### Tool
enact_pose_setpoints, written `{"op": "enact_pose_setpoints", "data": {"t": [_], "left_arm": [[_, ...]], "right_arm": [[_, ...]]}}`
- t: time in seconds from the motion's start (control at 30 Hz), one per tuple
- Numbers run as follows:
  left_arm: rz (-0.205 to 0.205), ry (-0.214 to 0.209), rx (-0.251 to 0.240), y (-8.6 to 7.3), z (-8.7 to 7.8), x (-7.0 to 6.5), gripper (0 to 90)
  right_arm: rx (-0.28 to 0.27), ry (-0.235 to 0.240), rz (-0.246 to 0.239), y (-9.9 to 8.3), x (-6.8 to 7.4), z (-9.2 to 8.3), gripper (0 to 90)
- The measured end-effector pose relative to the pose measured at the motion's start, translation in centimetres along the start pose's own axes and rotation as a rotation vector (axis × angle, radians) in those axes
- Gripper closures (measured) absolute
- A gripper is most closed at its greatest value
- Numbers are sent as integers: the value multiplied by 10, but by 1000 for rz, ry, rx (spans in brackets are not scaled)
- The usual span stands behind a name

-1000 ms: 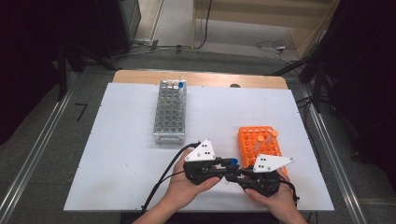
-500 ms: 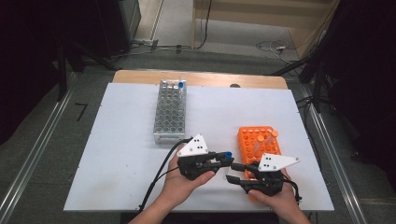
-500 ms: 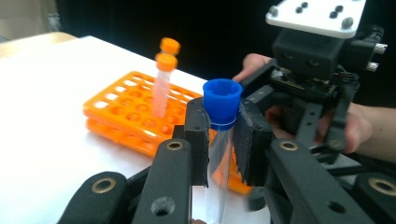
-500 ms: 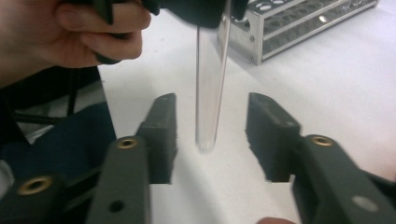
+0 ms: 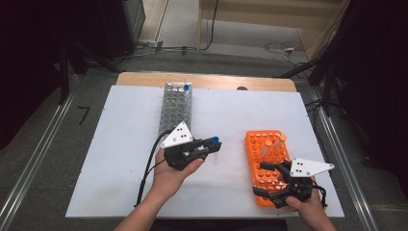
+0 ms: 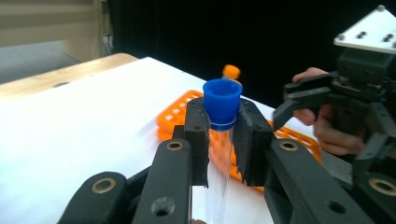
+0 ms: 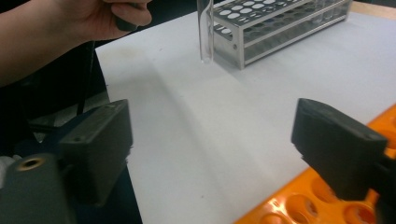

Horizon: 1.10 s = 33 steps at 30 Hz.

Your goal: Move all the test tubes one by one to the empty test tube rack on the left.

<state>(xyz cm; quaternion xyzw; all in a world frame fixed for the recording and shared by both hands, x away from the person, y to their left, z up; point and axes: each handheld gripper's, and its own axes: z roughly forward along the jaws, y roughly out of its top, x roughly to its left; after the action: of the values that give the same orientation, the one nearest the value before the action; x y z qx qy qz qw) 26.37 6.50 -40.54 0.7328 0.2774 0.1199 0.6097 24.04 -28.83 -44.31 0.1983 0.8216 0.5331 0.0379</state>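
Two racks stand on the white table [image 5: 120, 144]. At left, the metal rack [image 5: 174, 108] carries one blue-capped tube [image 5: 185, 88] at its far end. The left gripper [image 5: 211, 143] clamps a clear tube with a blue cap [image 6: 222, 103] just below the cap, held above the table between the racks. At right, the orange rack [image 5: 265, 159] holds one orange-capped tube [image 5: 279, 141]. The right gripper [image 5: 263, 179], over that rack's near end, has just been opening; its jaws stand wide with nothing between them.

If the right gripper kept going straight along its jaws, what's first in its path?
Bare white table, most likely. The right gripper has open, empty jaws. Farther along stands the clear tube held by the left gripper, then the metal rack; depth is hard to judge.
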Motion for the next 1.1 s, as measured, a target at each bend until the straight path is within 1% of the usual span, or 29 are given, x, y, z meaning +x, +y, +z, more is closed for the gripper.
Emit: {"op": "enact_pose_setpoints", "data": {"t": [0.07,0.17,0.27,0.33,0.43,0.5,0.6,0.63,0.7,0.8,0.9,0.97,1.03,1.1], "left_arm": [[6,26,1,2,-1,5,774],[0,50,-3,5,-2,14,774],[-2,68,-10,9,-3,22,774],[2,81,-12,12,-3,28,774],[9,104,-24,17,-4,36,774],[8,121,-33,20,-5,42,774],[5,157,-34,24,-6,53,774],[3,171,-35,25,-6,57,774],[-5,188,-43,27,-6,65,774],[-5,214,-55,30,-6,76,774],[-17,244,-58,32,-6,89,774],[-19,271,-59,34,-5,98,774],[-29,293,-58,37,-4,106,774],[-27,314,-62,39,-2,113,774]], "right_arm": [[-10,-5,2,-2,-3,-5,74],[-12,-6,2,-5,-8,-11,42],[-14,-14,15,-7,-12,-15,10],[-18,-15,19,-8,-15,-17,2],[-24,-28,23,-9,-17,-20,0],[-24,-41,36,-10,-20,-22,0],[-22,-65,57,-11,-23,-22,0],[-21,-78,58,-11,-23,-22,0],[-22,-108,62,-10,-23,-23,0],[-35,-121,58,-11,-24,-25,0],[-44,-136,56,-12,-24,-26,0],[-49,-141,50,-12,-25,-27,0],[-55,-146,46,-13,-26,-27,0],[-54,-152,47,-14,-26,-27,0]]}}
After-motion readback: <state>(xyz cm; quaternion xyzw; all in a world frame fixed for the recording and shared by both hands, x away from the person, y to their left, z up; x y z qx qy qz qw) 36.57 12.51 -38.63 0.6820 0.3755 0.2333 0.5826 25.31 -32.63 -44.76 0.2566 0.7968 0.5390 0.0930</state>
